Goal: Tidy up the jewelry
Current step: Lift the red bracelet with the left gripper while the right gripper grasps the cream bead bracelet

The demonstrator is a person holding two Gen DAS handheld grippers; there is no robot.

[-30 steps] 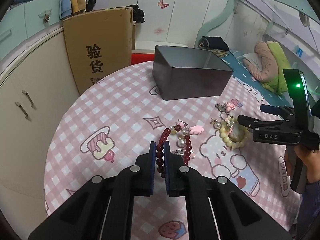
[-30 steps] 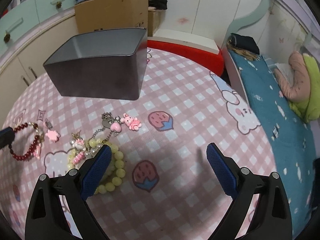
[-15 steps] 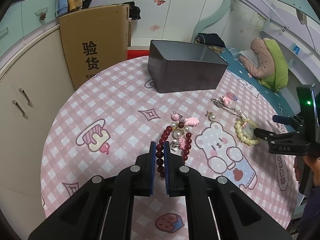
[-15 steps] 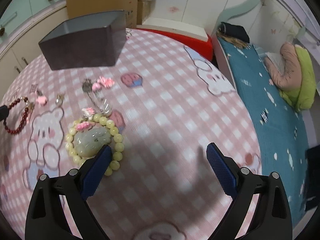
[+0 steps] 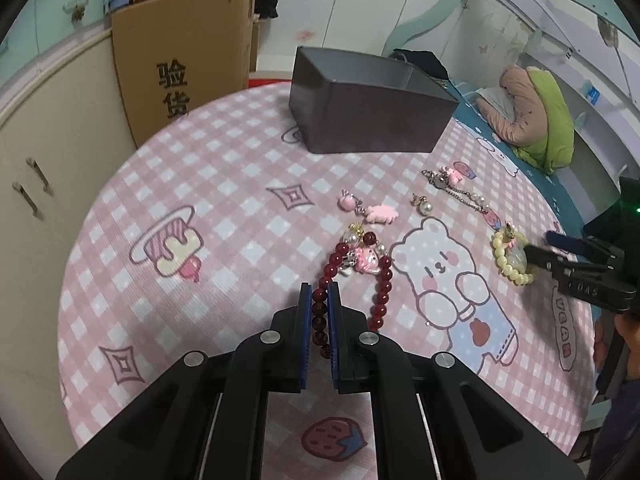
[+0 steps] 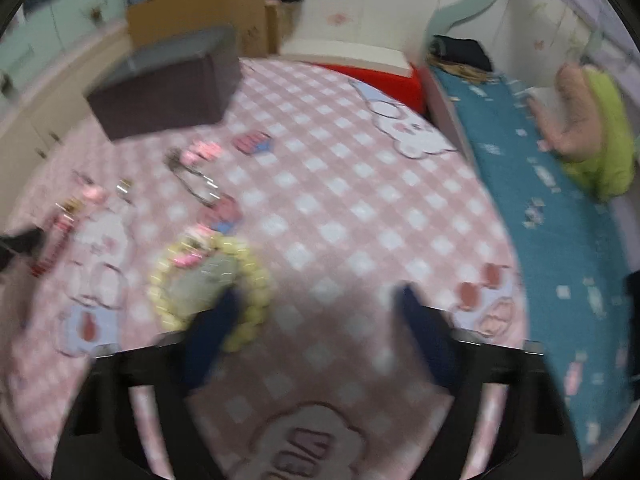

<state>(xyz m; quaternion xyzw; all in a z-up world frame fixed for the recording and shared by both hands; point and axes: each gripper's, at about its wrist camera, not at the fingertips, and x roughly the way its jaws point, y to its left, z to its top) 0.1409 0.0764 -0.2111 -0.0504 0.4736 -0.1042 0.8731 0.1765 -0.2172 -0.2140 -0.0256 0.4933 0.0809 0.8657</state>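
Two bracelets on the table point(image 5: 224, 168)
Left tool point(image 5: 320, 300) clenched on red bracelet point(image 5: 384, 292); right tool point(image 6: 316, 300) closing, one finger over yellow bracelet point(image 6: 256, 272); grey box point(image 5: 372, 120) behind.

Right-wrist view motion-blurred throughout

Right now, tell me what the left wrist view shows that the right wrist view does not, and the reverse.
Left wrist only: the left hand-held gripper shut on the dark red beaded bracelet, seen sharply.

Right wrist only: the red edge beyond the round table; its picture is blurred.

Both: the dark grey open box, the pale yellow beaded bracelet, the right hand-held gripper, jaws closing.
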